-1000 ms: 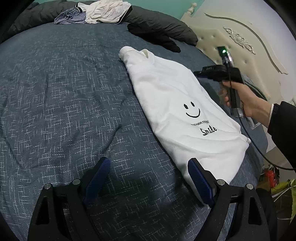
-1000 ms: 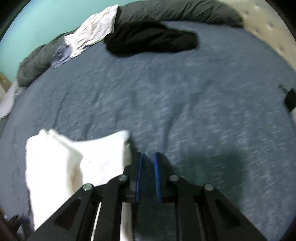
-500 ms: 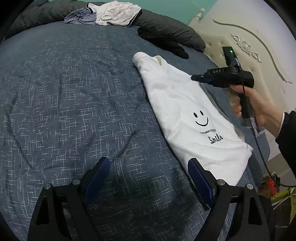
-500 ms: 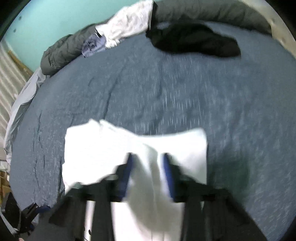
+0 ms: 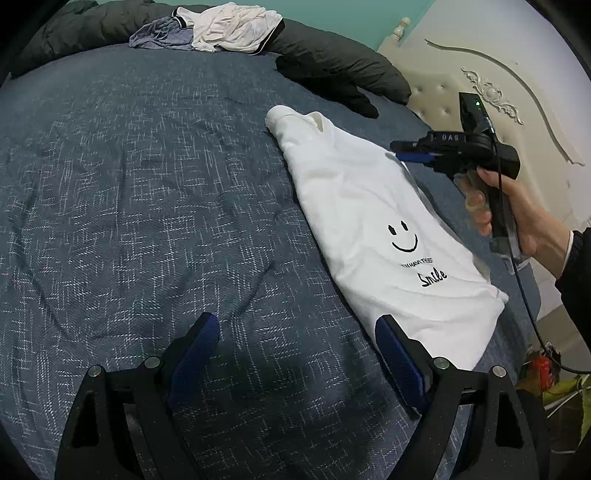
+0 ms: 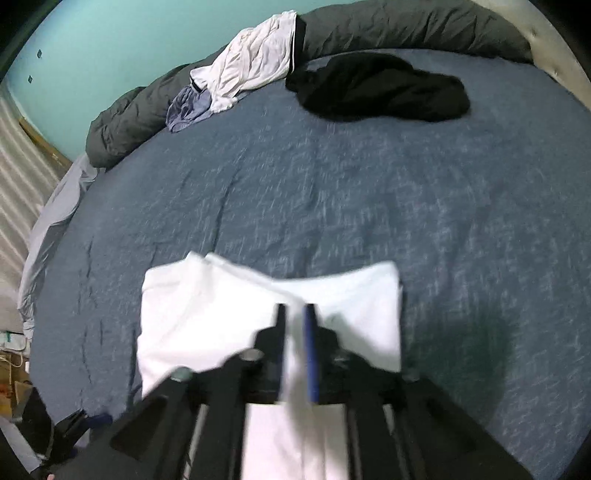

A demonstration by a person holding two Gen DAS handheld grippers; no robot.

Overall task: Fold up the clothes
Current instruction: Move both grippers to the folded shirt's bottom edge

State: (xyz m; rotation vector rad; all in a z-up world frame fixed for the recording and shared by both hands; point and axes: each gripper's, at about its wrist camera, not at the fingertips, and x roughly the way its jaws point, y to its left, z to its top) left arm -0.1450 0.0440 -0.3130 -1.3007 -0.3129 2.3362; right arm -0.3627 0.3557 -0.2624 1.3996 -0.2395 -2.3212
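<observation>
A white shirt (image 5: 369, 206) with a black smiley face and the word "Smile" lies folded into a long strip on the blue bedcover (image 5: 147, 184). My left gripper (image 5: 297, 325) is open just above the cover, and its right finger is beside the shirt's near end. A hand (image 5: 517, 210) holds my right gripper (image 5: 397, 149) over the shirt's far right edge. In the right wrist view the shirt (image 6: 207, 306) lies under that gripper (image 6: 294, 310), whose fingers are nearly together. White cloth shows through the slit, and no cloth looks lifted.
A black garment (image 5: 332, 85) lies beyond the shirt's collar. A white and a blue crumpled garment (image 5: 229, 26) rest on a dark rolled duvet (image 5: 92, 22) at the bed's far edge. A cream headboard (image 5: 517, 92) rises on the right. Bare bedcover spreads to the left.
The right gripper swung from the bare cover to over the shirt; its fingers stood wider half a second ago and are now close together. The left gripper drifted slightly, still open.
</observation>
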